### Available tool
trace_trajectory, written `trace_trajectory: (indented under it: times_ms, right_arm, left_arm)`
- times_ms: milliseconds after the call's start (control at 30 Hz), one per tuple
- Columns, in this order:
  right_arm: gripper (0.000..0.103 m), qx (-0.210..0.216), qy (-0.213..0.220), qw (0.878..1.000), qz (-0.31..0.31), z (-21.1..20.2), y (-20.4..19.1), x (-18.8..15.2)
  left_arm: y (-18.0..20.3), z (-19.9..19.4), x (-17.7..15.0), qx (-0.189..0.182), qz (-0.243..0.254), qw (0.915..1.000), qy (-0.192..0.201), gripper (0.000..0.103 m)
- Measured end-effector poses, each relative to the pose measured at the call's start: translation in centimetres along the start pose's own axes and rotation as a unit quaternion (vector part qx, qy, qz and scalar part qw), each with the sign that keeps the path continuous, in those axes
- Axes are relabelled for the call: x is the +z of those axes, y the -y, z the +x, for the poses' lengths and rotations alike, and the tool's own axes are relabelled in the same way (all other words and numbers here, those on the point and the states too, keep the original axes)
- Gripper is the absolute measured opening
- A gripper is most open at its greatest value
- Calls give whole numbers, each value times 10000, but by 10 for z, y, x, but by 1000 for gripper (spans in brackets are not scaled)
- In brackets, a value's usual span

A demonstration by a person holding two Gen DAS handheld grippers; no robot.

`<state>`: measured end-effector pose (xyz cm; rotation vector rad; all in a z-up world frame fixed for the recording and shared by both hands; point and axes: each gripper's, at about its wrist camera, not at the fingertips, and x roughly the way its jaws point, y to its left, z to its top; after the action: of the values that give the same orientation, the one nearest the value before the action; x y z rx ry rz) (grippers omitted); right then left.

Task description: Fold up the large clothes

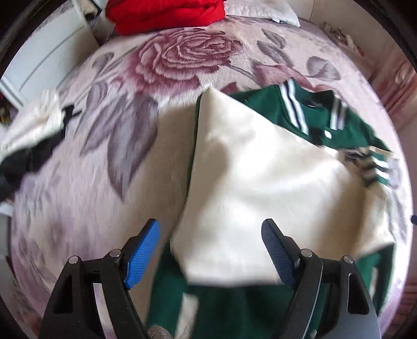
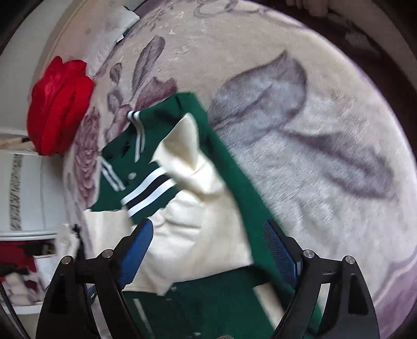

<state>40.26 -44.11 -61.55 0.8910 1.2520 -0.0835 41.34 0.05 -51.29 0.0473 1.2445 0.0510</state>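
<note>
A green varsity jacket [image 1: 281, 104] with cream sleeves [image 1: 260, 187] and striped collar and cuffs lies on a rose-patterned bed blanket [image 1: 117, 130]. The cream sleeves are folded across its body. My left gripper [image 1: 211, 234] is open and empty, hovering over the near cream sleeve edge. In the right wrist view the jacket [image 2: 221, 156] lies with a striped cuff [image 2: 151, 193] on its chest and a cream sleeve [image 2: 198, 229] below it. My right gripper [image 2: 208, 234] is open and empty above that sleeve.
A red garment [image 1: 166, 13] is piled at the head of the bed, also in the right wrist view [image 2: 60, 109]. A pillow [image 1: 260, 10] lies beside it. A black and white garment [image 1: 28, 146] lies at the left bed edge. White furniture [image 1: 44, 57] stands beside the bed.
</note>
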Motion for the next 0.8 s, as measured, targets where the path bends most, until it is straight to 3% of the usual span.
trace_trajectory:
  times_ms: [67,133,267,333,367,400,433,533,600,667,733,800]
  right_arm:
    - [88,169,-149,9997,-112,22,-25,-10]
    - [88,28,-210,9993,-322,45,-47,-9]
    - [88,-606,-339,9915,-1096,102,-117,-13]
    - [89,-1402,-415,9732,-1778,140,-150,-19]
    - [88,-1956,-489,9543,-2204,162,-160,-23]
    - [82,-2482,-525,9335,-2535,180,-164,-30]
    - [71,-2609,-477,9290,-2580,181,-161,-31]
    - [70,-2533,-77,9417,-2214,138,-129,-32]
    - [72,-2482,92,9537,-1693,94,-84,-34]
    - [73,-2401,-171,9656,-985,65,-32,-37]
    - [74,-2372,-410,9695,-459,51,6,-40]
    - [75,-1841,-335,9819,294,26,41,-41]
  left_arm:
    - [5,23,21,194,69,9998,-30,79]
    - [9,53,36,393,158,9989,-184,85]
    - [11,97,45,507,113,9975,-484,88]
    - [9,102,43,496,11,9974,-514,90]
    - [7,101,43,466,-46,9976,-510,90]
    - [4,100,43,405,-117,9977,-524,90]
    - [0,100,42,320,-198,9977,-560,90]
    - [-11,100,40,67,-351,9974,-624,91]
    - [-15,99,38,-31,-363,9973,-635,92]
    - [-14,96,37,34,-308,9977,-606,91]
    - [-15,90,34,46,-310,9979,-569,91]
    - [-17,82,33,18,-344,9980,-530,91]
